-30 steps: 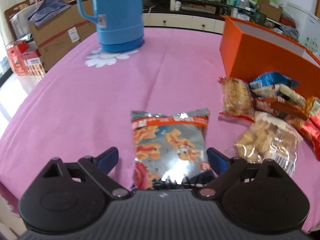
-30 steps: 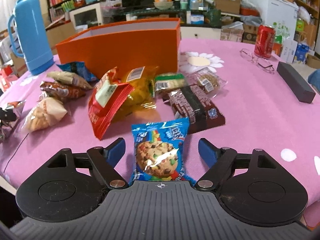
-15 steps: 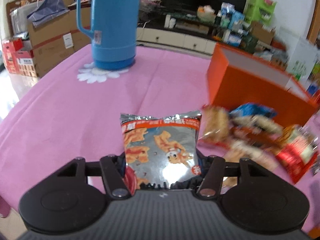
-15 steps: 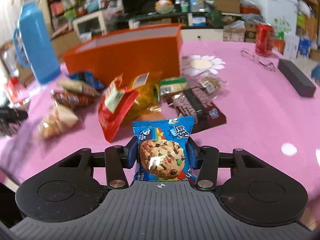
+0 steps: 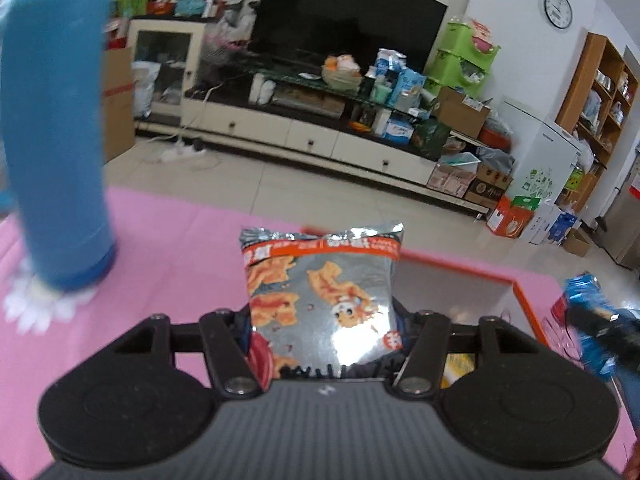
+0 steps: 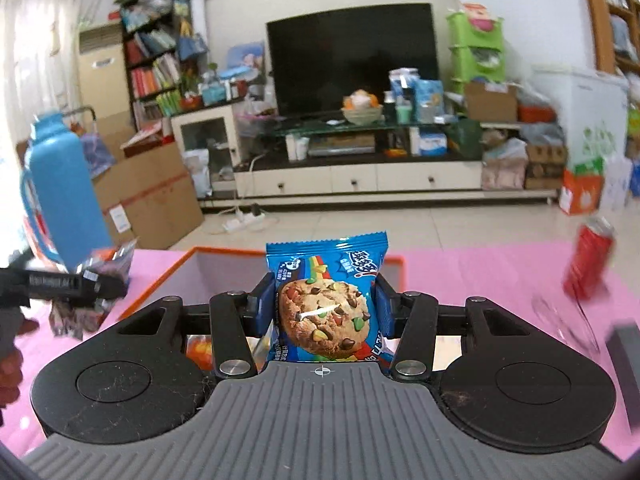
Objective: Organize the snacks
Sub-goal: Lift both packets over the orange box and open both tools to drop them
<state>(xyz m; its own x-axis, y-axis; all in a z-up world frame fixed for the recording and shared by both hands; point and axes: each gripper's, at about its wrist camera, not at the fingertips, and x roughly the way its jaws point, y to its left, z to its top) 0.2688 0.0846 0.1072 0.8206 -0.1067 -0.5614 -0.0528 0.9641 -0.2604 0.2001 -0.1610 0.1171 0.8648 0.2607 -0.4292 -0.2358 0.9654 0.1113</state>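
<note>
My left gripper (image 5: 320, 334) is shut on a silver snack bag (image 5: 320, 292) with an orange band, held upright above the pink tablecloth (image 5: 168, 252). The open orange box (image 5: 456, 270) lies just behind the bag. My right gripper (image 6: 324, 312) is shut on a blue cookie packet (image 6: 326, 300), raised in front of the same orange box (image 6: 224, 251). In the left wrist view the cookie packet (image 5: 588, 300) shows blurred at the right edge. The right wrist view shows the left gripper (image 6: 68, 282) with the silver bag (image 6: 110, 262) at the left.
A tall blue thermos (image 5: 56, 140) stands on the table at the left, near the silver bag. A red can (image 6: 588, 260) and a dark block (image 6: 624, 364) are on the right side. Other snack packs (image 5: 460, 368) peek out below the grippers.
Both grippers closed on their packs, then lifted them off the table and carried them up toward the orange box. The views now tilt higher into the room.
</note>
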